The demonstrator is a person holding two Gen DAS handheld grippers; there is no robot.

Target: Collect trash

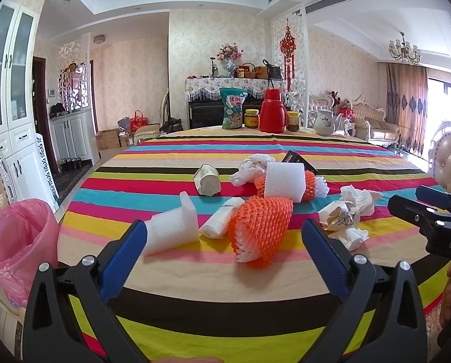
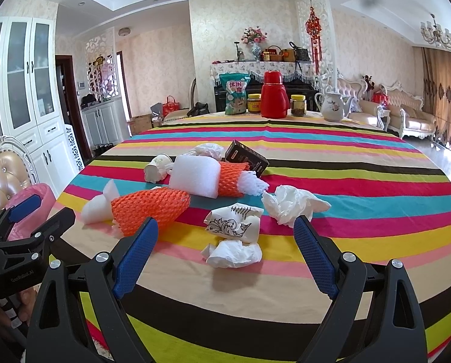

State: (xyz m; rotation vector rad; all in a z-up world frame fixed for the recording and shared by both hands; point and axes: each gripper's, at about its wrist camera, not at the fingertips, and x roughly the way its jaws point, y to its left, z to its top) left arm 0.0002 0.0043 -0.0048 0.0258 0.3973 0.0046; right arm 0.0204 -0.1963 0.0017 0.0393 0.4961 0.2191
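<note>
Both spread wide and empty above the near edge of the striped table (image 1: 195,308): left gripper (image 1: 225,257) facing the foam block (image 1: 172,233) and orange foam net (image 1: 260,227), right gripper (image 2: 225,254) facing the crumpled tissue (image 2: 234,252) and printed paper cup (image 2: 234,222). Probably nearest for the left: the net, just ahead and slightly right, long axis running near-left to far-right, white open end pointing toward the gripper. Off the table's left side, nearer the left hand, the pink-lined bin (image 1: 19,242).
</note>
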